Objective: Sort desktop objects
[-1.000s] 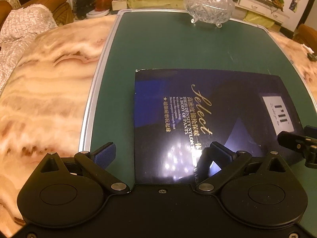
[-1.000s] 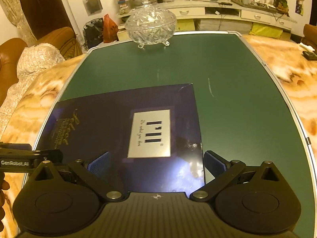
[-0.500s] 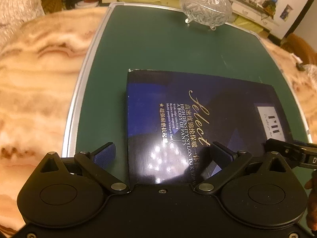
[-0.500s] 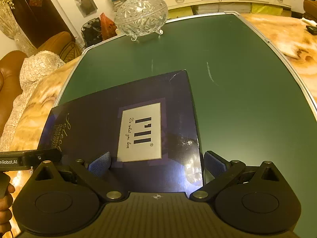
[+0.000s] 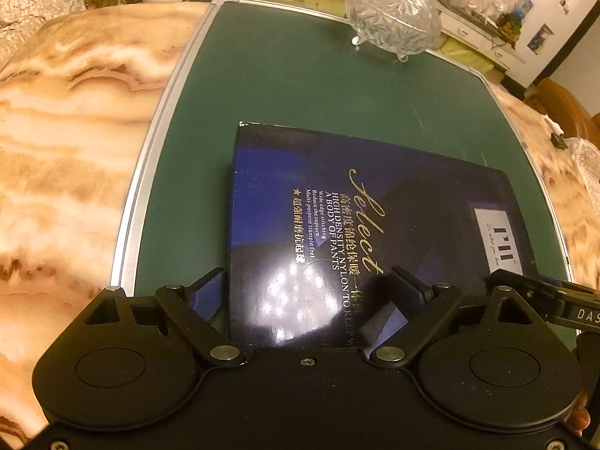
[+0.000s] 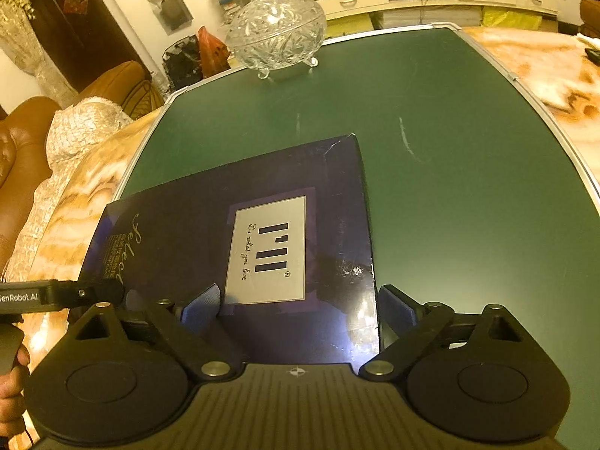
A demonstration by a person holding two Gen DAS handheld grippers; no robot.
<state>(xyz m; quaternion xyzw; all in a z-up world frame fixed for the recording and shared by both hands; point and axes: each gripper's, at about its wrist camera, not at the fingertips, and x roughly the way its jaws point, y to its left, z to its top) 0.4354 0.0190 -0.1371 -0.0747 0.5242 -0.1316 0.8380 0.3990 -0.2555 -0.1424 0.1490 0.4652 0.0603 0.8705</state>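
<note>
A flat dark blue box [image 5: 337,225] with gold "Select" lettering and a white label lies on the green mat [image 5: 281,86]; it also shows in the right wrist view [image 6: 262,225]. My left gripper [image 5: 307,292] is open, its fingers wide apart over the box's near left end, left finger just off the box's left edge. My right gripper [image 6: 300,303] is open over the box's near right end, right finger just past the box's right edge. Each gripper shows at the edge of the other's view.
A lidded crystal glass bowl [image 5: 393,22] stands at the far edge of the mat, also in the right wrist view [image 6: 277,30]. The mat has a silver rim [image 5: 150,172] and lies on a marble tabletop [image 5: 67,131]. Sofa and cabinets lie beyond.
Both grippers have tilted and drawn back a little along the box, so more of its top shows. The box lies in the same place. The jaws stay open.
</note>
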